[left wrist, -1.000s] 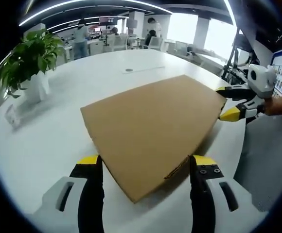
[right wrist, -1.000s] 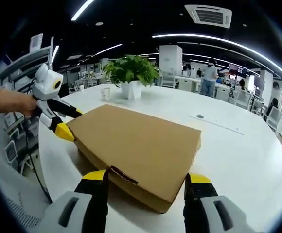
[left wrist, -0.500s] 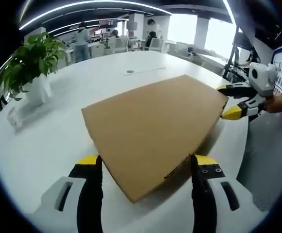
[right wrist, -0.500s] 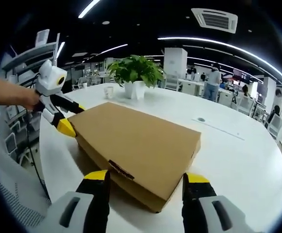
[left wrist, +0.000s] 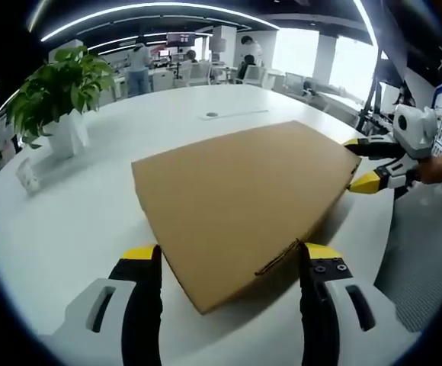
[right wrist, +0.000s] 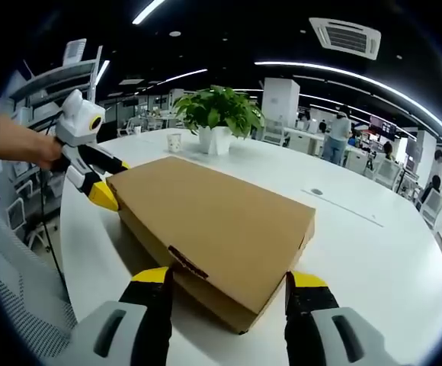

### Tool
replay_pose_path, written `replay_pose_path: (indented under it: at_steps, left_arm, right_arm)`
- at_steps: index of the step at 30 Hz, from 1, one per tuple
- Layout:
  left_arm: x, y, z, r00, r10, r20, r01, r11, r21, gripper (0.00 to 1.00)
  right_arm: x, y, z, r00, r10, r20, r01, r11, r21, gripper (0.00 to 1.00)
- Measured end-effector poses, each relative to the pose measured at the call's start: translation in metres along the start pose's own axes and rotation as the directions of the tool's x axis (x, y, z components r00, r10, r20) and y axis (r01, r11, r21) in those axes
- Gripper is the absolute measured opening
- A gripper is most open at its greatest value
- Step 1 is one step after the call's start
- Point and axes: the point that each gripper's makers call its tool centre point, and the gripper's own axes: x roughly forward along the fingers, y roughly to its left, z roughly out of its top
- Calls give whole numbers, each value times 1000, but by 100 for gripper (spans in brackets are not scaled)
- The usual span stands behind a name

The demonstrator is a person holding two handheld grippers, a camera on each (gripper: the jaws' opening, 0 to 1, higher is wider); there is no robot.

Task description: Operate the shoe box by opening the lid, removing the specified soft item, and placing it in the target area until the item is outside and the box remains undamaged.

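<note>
A flat brown cardboard shoe box [left wrist: 240,197] lies shut on the round white table [left wrist: 68,221]. My left gripper [left wrist: 229,263] stands open astride the box's near corner. In the same view my right gripper [left wrist: 362,164] comes in from the right, its yellow-tipped jaws apart around the far corner of the lid. In the right gripper view the box [right wrist: 213,221] fills the middle, and my right gripper [right wrist: 229,286] is open around its near corner. My left gripper [right wrist: 107,183] reaches the box's far left corner there. The box's contents are hidden.
A potted green plant [left wrist: 57,95] in a white pot stands at the back left, with a small white cup [right wrist: 174,142] beside it. A small round disc [left wrist: 211,115] lies on the table beyond the box. A mesh chair [right wrist: 15,297] stands by the table edge. People and desks sit far behind.
Both views have shifted slightly as the hands moved. The box lid edge looks a little higher in the right gripper view. Both grippers stay at opposite corners.
</note>
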Motion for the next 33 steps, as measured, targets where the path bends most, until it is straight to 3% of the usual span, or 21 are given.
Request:
replay_pose_path:
  at_steps: [14,33]
  left_arm:
    - [-3,-1,4,1000,1,-6,-2,1000,-26,72]
    - [-12,-5,14,999,-37,-12,36,998,-42,77]
  right_arm:
    - [-4,0,6,1000,20,3,-20,999,44,56]
    - [-14,5,21,996,89,2,-89,993,74,64]
